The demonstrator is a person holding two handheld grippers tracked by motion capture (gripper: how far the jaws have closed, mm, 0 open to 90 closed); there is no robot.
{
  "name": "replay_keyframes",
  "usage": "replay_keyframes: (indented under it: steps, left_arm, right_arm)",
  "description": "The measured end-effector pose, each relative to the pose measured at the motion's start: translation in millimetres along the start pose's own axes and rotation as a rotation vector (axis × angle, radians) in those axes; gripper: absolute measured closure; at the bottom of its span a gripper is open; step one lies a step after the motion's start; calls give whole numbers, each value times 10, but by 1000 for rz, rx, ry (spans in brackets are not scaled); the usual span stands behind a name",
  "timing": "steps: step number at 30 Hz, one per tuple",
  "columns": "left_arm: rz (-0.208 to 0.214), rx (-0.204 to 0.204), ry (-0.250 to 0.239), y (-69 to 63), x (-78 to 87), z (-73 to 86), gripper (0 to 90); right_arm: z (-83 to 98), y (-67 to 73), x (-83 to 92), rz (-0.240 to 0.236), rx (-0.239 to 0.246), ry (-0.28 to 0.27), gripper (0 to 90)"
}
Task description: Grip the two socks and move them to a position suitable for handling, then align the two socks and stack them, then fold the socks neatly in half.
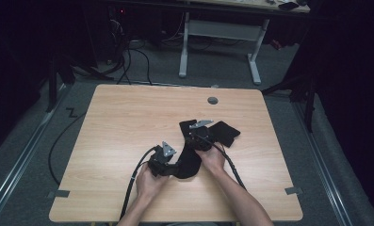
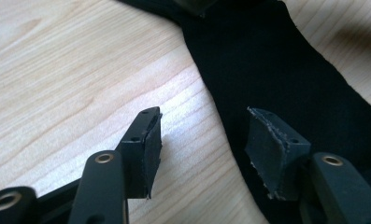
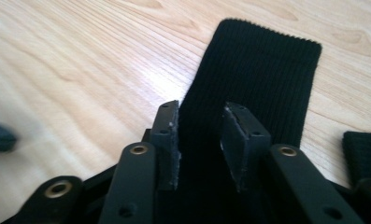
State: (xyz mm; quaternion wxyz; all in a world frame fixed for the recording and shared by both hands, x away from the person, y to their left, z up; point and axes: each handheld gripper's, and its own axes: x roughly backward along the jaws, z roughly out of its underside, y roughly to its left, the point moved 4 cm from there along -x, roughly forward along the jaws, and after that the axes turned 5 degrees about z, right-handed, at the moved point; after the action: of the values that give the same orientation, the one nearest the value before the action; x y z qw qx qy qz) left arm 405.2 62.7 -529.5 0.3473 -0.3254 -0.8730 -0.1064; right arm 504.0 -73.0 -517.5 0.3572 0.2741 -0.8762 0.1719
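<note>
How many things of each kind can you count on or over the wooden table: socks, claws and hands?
Black socks: 2 (curved sock, flat sock)
Claws: 2 (left claw, right claw)
Hands: 2 (left hand, right hand)
Total: 6

Black ribbed knit on the sock at upper centre of the right gripper view; plain matt black on the second sock right of centre in the high view. Pale honey woodgrain with darker streaks across the table, a grey round cap near its upper edge. Black jaws with brass-coloured rivets on the left gripper and right gripper. Grey floor at left, white desk legs at top.
</note>
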Motion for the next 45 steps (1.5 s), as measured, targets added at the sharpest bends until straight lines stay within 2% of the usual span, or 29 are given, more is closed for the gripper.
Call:
replay_keyframes:
  steps: [2, 6, 8, 11, 12, 13, 14, 17, 21, 24, 28, 29, 30, 31, 33, 36, 37, 39, 41, 42, 43, 44, 45]
  left_arm:
    - [0, -1, -5, -15, 8, 18, 449]
    - [-1, -20, -5, -52, 34, 46, 450]
    - [2, -22, -4, -54, 43, 53, 443]
    - [20, 10, -22, -17, 48, 61, 433]
    - [36, 30, -38, 13, 52, 65, 425]
    - [36, 39, -44, 33, 58, 66, 419]
    - [36, 39, -44, 33, 58, 66, 412]
    - [31, 55, -59, 88, 91, 69, 406]
    - [-4, 68, -83, 192, 179, 76, 400]
    - [-15, 80, -86, 248, 206, 91, 400]
    - [-34, 109, -82, 364, 243, 134, 401]
    - [-49, 111, -77, 420, 267, 152, 402]
    - [-49, 111, -77, 420, 267, 152, 402]
    - [-59, 113, -75, 451, 281, 163, 401]
    - [-73, 130, -75, 525, 305, 190, 402]
    - [-92, 157, -78, 627, 356, 229, 402]
    - [-133, 140, -74, 666, 397, 251, 402]
    - [-146, 129, -70, 678, 410, 264, 402]
    - [-165, 132, -64, 731, 429, 305, 402]
    - [-165, 132, -64, 731, 429, 305, 402]
    - [-175, 137, -59, 774, 441, 336, 402]
    - [-175, 137, -59, 774, 441, 336, 402]
    - [-180, 143, -58, 797, 446, 353, 402]
  right_arm:
    - [4, -15, -65, 15, -15, 9, 635]
    - [-18, -36, -120, 35, -37, -22, 608]
    - [-31, -32, -132, 32, -50, -21, 597]
    - [-36, -15, -116, 26, -28, -19, 557]
    - [-28, -16, -68, 42, 3, -38, 566]
    - [-24, -19, -34, 40, 9, -53, 566]
    - [-24, -19, -34, 40, 9, -53, 566]
    - [8, -51, 95, -1, -5, -75, 562]
    - [112, -139, 284, -9, -8, -96, 560]
    - [170, -190, 356, -12, -11, -107, 560]
    - [297, -303, 494, -8, -37, -119, 551]
    - [358, -367, 564, 6, -53, -133, 536]
    - [358, -367, 564, 6, -53, -133, 536]
    - [416, -437, 634, 18, -66, -156, 522]
    - [452, -475, 666, 21, -77, -164, 520]
    - [562, -594, 754, 29, -106, -169, 568]
    - [634, -666, 835, 33, -134, -184, 589]
    - [666, -702, 876, 37, -149, -197, 602]
    - [758, -806, 952, 76, -171, -206, 631]
    - [758, -806, 952, 76, -171, -206, 631]
    - [804, -885, 967, 106, -179, -193, 646]
    - [804, -885, 967, 106, -179, -193, 646]
    - [825, -958, 976, 133, -194, -185, 654]
